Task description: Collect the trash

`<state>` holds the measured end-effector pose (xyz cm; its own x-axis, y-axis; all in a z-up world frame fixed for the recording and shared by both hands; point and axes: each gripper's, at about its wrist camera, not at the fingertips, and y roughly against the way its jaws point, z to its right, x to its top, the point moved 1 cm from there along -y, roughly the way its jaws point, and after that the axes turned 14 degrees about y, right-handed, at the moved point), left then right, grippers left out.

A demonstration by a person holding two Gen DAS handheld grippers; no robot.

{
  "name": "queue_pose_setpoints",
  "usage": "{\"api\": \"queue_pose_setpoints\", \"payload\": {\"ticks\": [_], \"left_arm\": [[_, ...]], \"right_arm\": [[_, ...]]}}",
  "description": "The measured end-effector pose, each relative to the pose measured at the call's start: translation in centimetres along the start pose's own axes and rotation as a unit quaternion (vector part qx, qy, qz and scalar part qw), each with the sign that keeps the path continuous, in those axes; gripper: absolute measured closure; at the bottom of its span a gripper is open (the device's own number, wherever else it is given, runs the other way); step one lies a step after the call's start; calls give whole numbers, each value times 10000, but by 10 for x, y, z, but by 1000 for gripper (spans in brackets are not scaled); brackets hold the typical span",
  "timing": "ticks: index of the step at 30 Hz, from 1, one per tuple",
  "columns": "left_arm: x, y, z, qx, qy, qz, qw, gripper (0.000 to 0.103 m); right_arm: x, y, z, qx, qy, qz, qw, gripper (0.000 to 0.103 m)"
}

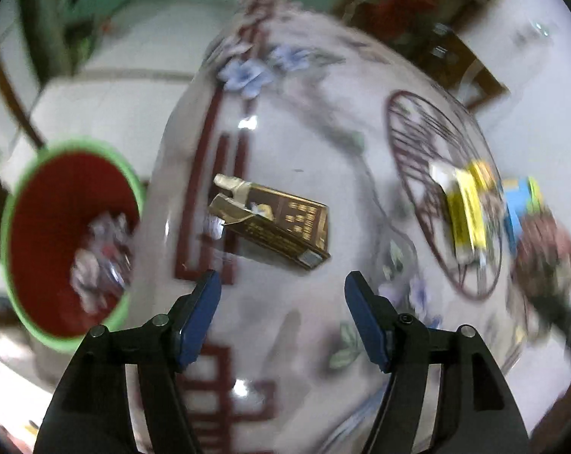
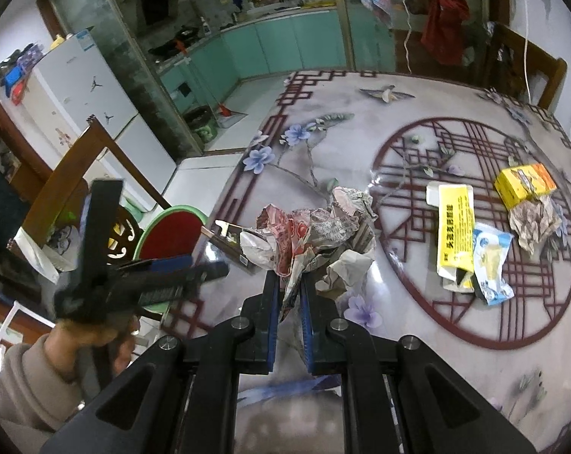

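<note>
Right gripper point(image 2: 289, 295) is seen clamped on a crumpled newspaper wad point(image 2: 323, 234), pinched by a lower fold so that the bulk stands clear above the table point(image 2: 475, 397); this is judged a carrying grip, ready for transfer to the bin.

Left gripper point(image 1: 281, 291) is held with its tongs apart and nothing between them, angled down toward the brown carton point(image 1: 278, 223) lying open-flapped near the table edge. The carton is untouched, a little beyond the fingertips. The spread appears matched to the carton's width, judged as preparation for a pick.

The bin point(image 1: 16, 204), green-rimmed with a red inside, stands beside the table edge and below it, close to the carton; crumpled paper is already visible within. Its position presumably allows short drops from the table edge.

Remaining trash on the table: yellow flat box point(image 2: 454, 227), blue-white wrapper point(image 2: 490, 265), yellow carton point(image 2: 524, 183), a second paper wad point(image 2: 535, 219), all well apart from both grippers.

The task is judged partly done; the left wrist view is blurred, so fine contact cannot be confirmed
</note>
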<state>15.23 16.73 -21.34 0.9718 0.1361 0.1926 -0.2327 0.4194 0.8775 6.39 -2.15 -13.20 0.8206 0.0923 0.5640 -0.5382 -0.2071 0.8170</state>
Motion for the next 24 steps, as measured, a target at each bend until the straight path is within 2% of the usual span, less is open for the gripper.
{"api": "queue_pose_setpoints", "payload": {"ticks": [4,5,6,7,8,9,14,18,24], "left_arm": [[8,-21,-5,-140,734,-152,9971,37],[9,-22,-6,-176,844,-123,9962,42],[10,-22,-6,-214,919,-39,9955,51],[11,-24,-5,-205,966,-56,9951,73],[12,-26,-6,-261,1016,-105,9944,89],[12,-27,-6,-316,1041,-134,9940,97],[11,-21,-1,-278,769,-34,9966,97],[7,1,9,-57,221,304,9993,97],[-4,40,19,160,-422,773,9960,97]], "right_arm": [[-5,2,8,-62,-86,-50,9999,94],[-6,3,11,-78,-113,-68,9999,94],[-7,3,15,-94,-146,-89,9998,94],[-8,3,18,-107,-173,-106,9997,94],[-9,3,19,-115,-190,-116,9997,94],[-9,2,22,-119,-204,-128,9996,94],[-6,2,28,-111,-206,-132,9996,94],[1,-1,24,-40,-115,-93,9999,94],[14,-9,7,128,96,-45,9999,94]]}}
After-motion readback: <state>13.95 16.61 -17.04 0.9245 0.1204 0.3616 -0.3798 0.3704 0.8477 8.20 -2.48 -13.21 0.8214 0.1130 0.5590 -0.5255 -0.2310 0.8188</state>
